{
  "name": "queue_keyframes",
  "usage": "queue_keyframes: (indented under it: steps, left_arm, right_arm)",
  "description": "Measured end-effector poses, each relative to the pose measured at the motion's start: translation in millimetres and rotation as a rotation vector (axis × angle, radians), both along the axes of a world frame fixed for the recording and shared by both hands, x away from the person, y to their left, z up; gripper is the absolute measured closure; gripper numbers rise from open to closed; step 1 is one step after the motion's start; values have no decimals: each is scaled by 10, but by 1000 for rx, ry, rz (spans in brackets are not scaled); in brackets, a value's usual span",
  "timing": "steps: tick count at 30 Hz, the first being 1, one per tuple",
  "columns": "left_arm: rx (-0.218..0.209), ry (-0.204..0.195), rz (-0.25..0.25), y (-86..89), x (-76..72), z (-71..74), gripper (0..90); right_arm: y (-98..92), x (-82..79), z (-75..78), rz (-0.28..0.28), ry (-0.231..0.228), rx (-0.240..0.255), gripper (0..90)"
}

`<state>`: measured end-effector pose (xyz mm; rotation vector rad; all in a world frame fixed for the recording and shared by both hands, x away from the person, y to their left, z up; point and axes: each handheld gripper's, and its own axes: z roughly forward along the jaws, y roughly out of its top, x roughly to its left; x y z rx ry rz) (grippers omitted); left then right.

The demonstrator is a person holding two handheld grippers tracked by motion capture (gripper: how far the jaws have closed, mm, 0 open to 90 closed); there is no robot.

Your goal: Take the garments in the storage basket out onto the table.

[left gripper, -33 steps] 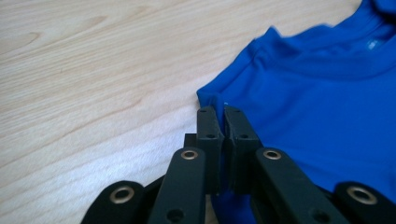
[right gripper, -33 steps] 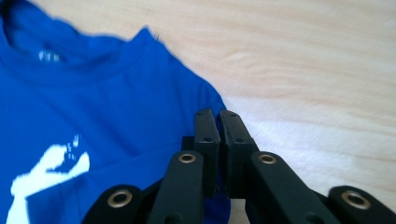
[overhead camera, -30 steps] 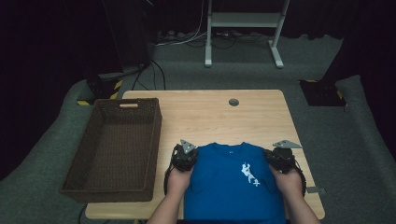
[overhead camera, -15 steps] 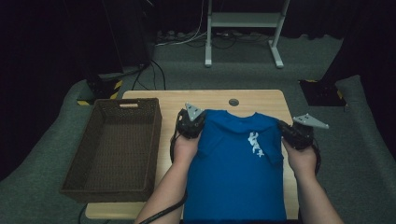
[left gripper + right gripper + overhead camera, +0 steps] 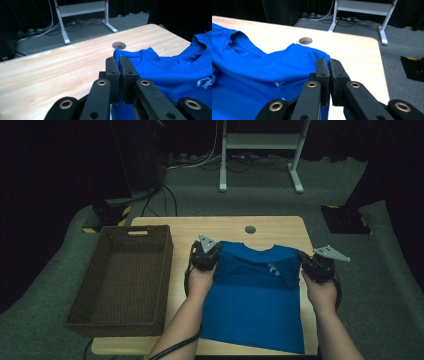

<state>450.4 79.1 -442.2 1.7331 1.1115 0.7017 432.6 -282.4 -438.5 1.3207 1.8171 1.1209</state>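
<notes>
Wooden table (image 5: 150, 227), left tool (image 5: 206, 256) and right tool (image 5: 316, 266) each clamped on blue T-shirt (image 5: 252, 305), brown basket (image 5: 82, 312) alongside

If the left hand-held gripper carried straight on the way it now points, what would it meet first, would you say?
Probably only bare table: the left hand-held gripper, shut on the blue shirt, aims across the wood, left of the round hole. Past the far edge lies grey floor; depth is uncertain.
</notes>
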Motion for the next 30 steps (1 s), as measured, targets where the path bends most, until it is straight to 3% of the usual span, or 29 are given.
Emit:
queue_keyframes:
  steps: [7,10,12,16,20,22,23,30]
  left_arm:
    - [24,-40,-44,12,-262,-77,865]
    - [43,-57,-66,16,-422,-120,864]
    - [30,-60,-86,48,-544,-169,863]
    - [30,-40,-123,132,-798,-320,863]
    - [103,-13,-151,195,-1026,-510,861]
    - [101,31,-172,241,-1109,-596,859]
    - [120,36,-179,258,-1153,-633,859]
    - [214,96,-181,304,-1376,-845,853]
  right_arm:
    - [46,-321,-85,32,-45,-19,863]
    - [52,-477,-152,41,-46,-19,864]
    - [58,-587,-215,50,-37,-28,864]
    - [34,-822,-352,51,-29,-31,864]
    - [-1,-1041,-487,55,2,-36,864]
    - [-6,-1147,-543,62,17,-46,864]
    - [-8,-1196,-569,64,28,-47,864]
    - [38,-1446,-712,90,90,-90,864]
